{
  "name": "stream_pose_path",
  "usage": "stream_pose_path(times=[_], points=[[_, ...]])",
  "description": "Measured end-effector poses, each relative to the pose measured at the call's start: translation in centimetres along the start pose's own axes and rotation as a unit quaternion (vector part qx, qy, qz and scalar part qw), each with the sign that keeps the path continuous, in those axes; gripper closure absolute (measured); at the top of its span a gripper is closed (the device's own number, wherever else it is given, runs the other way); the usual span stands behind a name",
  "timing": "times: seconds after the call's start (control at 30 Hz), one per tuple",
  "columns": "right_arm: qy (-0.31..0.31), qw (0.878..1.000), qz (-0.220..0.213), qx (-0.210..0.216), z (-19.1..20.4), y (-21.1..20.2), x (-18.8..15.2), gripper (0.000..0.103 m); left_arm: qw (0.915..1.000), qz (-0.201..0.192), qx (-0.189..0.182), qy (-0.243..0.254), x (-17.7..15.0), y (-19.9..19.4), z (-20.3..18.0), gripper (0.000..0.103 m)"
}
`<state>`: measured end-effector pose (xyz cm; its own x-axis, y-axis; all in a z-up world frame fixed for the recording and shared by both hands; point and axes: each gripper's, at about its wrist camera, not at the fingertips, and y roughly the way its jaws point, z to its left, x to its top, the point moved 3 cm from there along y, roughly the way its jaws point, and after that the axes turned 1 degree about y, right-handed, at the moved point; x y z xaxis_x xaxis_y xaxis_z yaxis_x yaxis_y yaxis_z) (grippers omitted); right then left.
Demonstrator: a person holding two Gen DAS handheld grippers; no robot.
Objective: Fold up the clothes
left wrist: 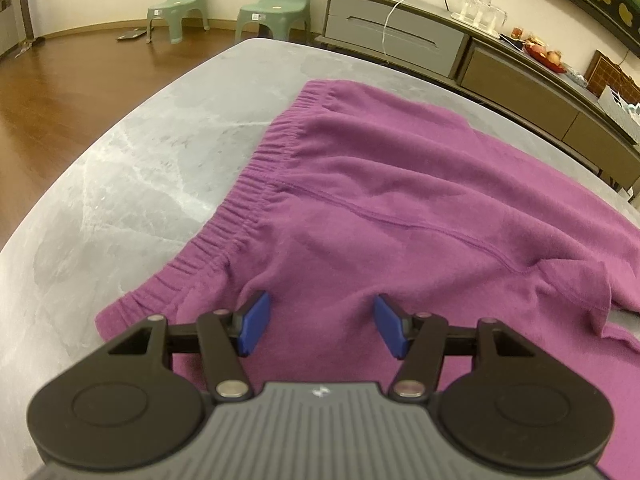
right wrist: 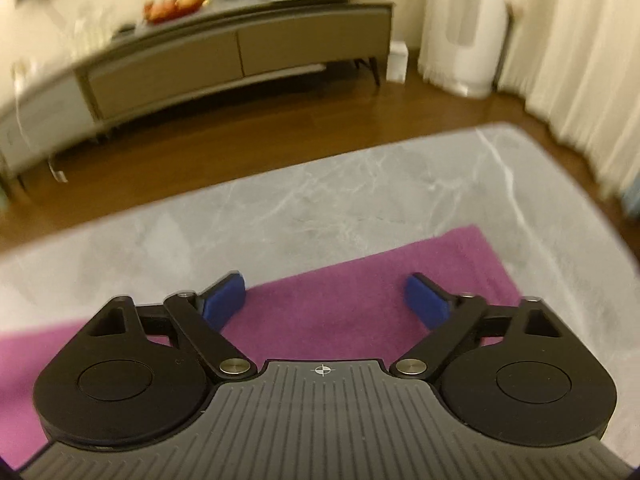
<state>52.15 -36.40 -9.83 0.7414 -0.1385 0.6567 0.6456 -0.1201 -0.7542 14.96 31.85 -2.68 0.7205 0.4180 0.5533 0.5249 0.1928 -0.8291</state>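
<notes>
Purple trousers (left wrist: 400, 200) cut off by right and lower edges in left wrist view, legs unseen. Sideboard (right wrist: 224, 52) and its fruit smeared by motion blur in right wrist view. Glassware (left wrist: 480, 8) too small to identify.

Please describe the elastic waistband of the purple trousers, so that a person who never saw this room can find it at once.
Find the grey marble table; purple trousers lie flat on it. The waistband is their left edge in the left wrist view, running from near the left claw toward the green chairs. Only this strip is gathered into tight ribs; the other cloth is smooth.
</notes>
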Motion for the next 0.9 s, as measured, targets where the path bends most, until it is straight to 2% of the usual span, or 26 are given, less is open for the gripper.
stream_pose_path(times=[0.03,0.07,0.13,0.2,0.27,0.33,0.37,0.43,0.5,0.57,0.6,0.67,0.73,0.87,0.9], points=[[-0.007,1.000,-0.005,0.005,0.3,-0.5,0.1,0.088,1.0000,0.000,0.000,0.002,0.0,0.0,0.0,0.044],[-0.011,1.000,-0.011,0.010,0.4,-1.1,0.1,0.101,1.0000,0.000,0.000,0.002,0.0,0.0,0.0,0.044],[-0.016,0.999,-0.033,0.027,0.2,-3.2,0.0,0.103,1.0000,0.001,-0.003,0.002,0.0,0.0,0.1,0.044],[-0.031,0.994,-0.080,0.061,-0.3,-7.3,-0.8,0.103,0.9999,0.003,-0.008,-0.005,0.0,-0.2,0.2,0.044],[-0.044,0.984,-0.132,0.115,-1.4,-13.0,-2.8,0.103,0.9998,0.001,-0.014,-0.011,0.0,-0.6,0.3,0.044],[-0.091,0.967,-0.176,0.163,-3.0,-19.3,-7.2,0.103,0.9997,-0.001,-0.019,-0.016,0.0,-0.9,0.4,0.044],[-0.112,0.962,-0.178,0.173,-3.8,-21.5,-9.7,0.103,0.9996,-0.003,-0.023,-0.017,0.1,-1.2,0.3,0.044],[-0.148,0.964,-0.146,0.165,-5.5,-23.8,-15.1,0.102,0.9992,-0.010,-0.034,-0.017,0.2,-1.7,0.1,0.044],[-0.137,0.977,-0.096,0.135,-7.5,-23.8,-19.0,0.102,0.9986,-0.020,-0.047,-0.015,0.1,-2.2,-0.4,0.044],[-0.088,0.992,-0.025,0.091,-9.6,-22.3,-21.2,0.100,0.9980,-0.027,-0.056,-0.015,-0.1,-2.6,-0.6,0.044],[-0.067,0.995,0.000,0.080,-10.2,-21.7,-21.7,0.094,0.9977,-0.030,-0.059,-0.016,-0.3,-2.8,-0.6,0.044],[-0.044,0.996,0.017,0.078,-10.7,-21.2,-21.5,0.087,0.9964,-0.038,-0.072,-0.023,-0.7,-3.5,-0.5,0.044],[-0.044,0.997,-0.012,0.069,-10.1,-22.2,-21.1,0.060,0.9938,-0.051,-0.092,-0.035,-0.7,-4.2,-0.3,0.044],[-0.065,0.993,-0.082,0.053,-8.1,-24.4,-20.7,0.038,0.9842,-0.050,-0.152,-0.076,1.7,-4.8,-1.5,0.042],[-0.075,0.991,-0.091,0.057,-7.4,-24.7,-20.8,0.032,0.9824,-0.049,-0.164,-0.075,2.7,-4.7,-2.7,0.038]])
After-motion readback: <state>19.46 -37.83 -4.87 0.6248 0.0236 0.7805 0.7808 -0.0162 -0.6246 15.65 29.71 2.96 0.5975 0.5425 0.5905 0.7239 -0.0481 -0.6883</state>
